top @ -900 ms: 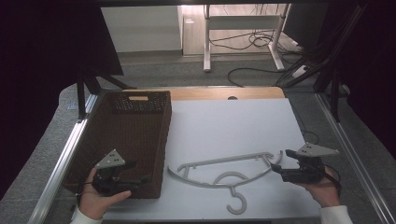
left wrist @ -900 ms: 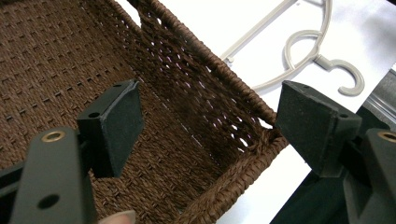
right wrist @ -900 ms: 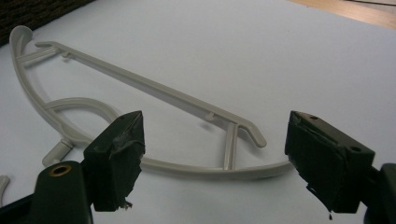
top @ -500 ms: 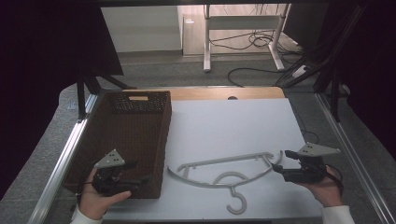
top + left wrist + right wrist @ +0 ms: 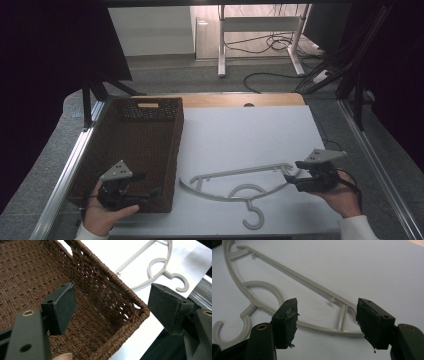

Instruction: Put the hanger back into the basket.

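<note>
Grey plastic coat hanger flat beside brown woven wicker basket, right gripper spread at hanger's end, left gripper spread astride basket's near corner.

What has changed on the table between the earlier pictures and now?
Nothing has visibly changed. The left gripper is still at the near corner of the brown basket, jaws open. The right gripper still rests at the right end of the grey hanger, jaws open around its tip, not pressing on it. The hanger lies flat on the white table as before.
</note>
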Demonstrator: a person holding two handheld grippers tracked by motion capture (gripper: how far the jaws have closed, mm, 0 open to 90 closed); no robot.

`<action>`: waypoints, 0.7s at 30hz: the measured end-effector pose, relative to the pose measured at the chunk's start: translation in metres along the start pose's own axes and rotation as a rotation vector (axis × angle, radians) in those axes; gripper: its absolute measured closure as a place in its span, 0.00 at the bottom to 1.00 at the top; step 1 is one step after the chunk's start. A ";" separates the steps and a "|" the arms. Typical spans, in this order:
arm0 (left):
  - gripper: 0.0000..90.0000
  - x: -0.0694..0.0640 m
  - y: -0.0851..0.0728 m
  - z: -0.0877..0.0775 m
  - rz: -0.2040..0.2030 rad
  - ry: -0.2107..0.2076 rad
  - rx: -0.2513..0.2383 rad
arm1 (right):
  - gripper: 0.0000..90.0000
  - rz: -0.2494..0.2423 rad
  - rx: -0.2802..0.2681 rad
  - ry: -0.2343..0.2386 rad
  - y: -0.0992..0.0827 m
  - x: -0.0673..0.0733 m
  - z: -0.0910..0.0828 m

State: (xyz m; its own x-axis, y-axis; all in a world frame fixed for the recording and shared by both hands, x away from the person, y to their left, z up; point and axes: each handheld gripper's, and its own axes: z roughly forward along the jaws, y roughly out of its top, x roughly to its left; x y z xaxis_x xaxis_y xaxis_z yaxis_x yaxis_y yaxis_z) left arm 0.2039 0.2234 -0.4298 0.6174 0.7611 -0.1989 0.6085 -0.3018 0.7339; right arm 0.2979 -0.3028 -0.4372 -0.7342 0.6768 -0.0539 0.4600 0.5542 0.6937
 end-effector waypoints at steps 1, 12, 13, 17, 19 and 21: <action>0.25 0.000 0.000 0.000 0.000 0.000 -0.001 | 0.41 -0.011 0.011 0.006 0.002 0.001 0.002; 0.25 0.000 0.000 -0.002 -0.003 -0.004 -0.005 | 0.48 -0.123 0.155 0.127 0.030 0.022 0.039; 0.25 0.000 0.000 -0.002 0.000 -0.004 -0.005 | 0.48 -0.134 0.165 0.133 0.032 0.024 0.041; 0.25 0.000 0.000 -0.002 -0.003 -0.004 -0.009 | 0.51 -0.161 0.200 0.150 0.040 0.030 0.050; 0.25 0.000 0.000 -0.003 -0.004 -0.003 -0.013 | 0.54 -0.174 0.234 0.164 0.044 0.034 0.057; 0.25 -0.001 0.000 -0.003 -0.008 -0.003 -0.017 | 0.56 -0.182 0.259 0.171 0.045 0.036 0.063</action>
State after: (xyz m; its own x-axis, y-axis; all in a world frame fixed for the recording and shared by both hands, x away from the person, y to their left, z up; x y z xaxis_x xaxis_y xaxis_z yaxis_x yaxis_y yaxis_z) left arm 0.2018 0.2247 -0.4275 0.6141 0.7618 -0.2063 0.6049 -0.2864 0.7430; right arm 0.3235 -0.2227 -0.4529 -0.8787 0.4767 -0.0236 0.4090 0.7776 0.4775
